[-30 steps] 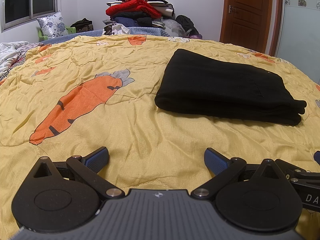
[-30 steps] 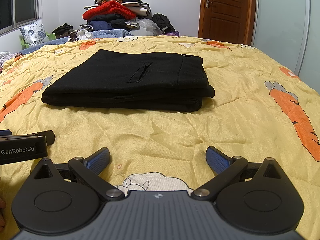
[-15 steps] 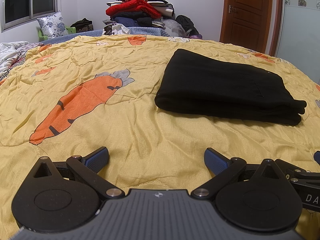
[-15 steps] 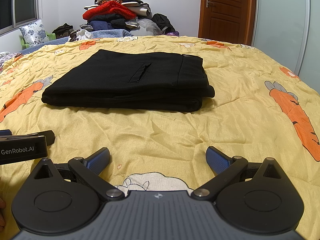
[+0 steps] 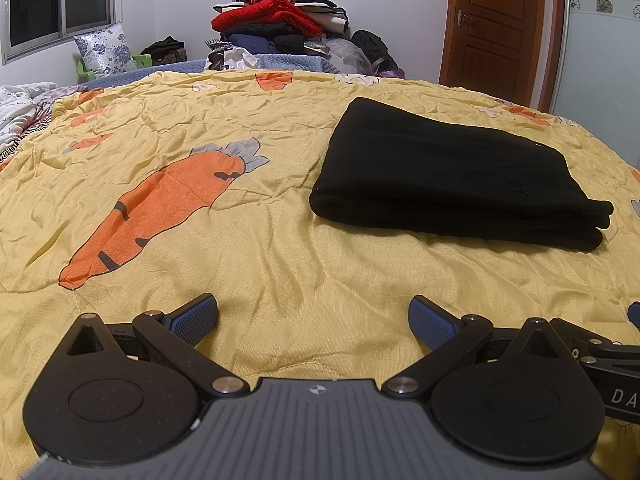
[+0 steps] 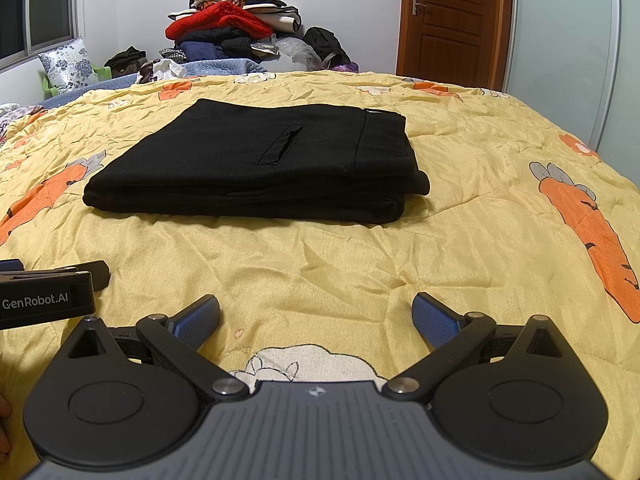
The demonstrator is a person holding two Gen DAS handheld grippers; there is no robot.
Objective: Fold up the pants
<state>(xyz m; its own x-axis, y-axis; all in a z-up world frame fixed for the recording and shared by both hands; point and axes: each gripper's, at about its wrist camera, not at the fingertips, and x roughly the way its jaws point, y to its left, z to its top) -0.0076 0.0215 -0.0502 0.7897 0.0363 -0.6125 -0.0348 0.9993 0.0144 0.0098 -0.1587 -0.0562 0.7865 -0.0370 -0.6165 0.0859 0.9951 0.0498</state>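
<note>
Pants [image 6: 256, 164] folded, frame centre, on quilt [image 6: 460, 240] — left gripper [image 5: 313, 316] and right gripper [image 6: 316, 316] both spread wide, empty.

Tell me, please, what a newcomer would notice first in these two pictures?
First, the folded black fabric pants lying flat mid-bed on the yellow carrot-print quilt. Next, the tall pile of mixed clothes against the far wall. Both grippers, left gripper and right gripper, wait open, apart from the pants.

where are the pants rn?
The folded black pants lie flat on the yellow carrot quilt, centre-left in the right wrist view and right of centre in the left wrist view, beyond both open tools, touching neither.
</note>
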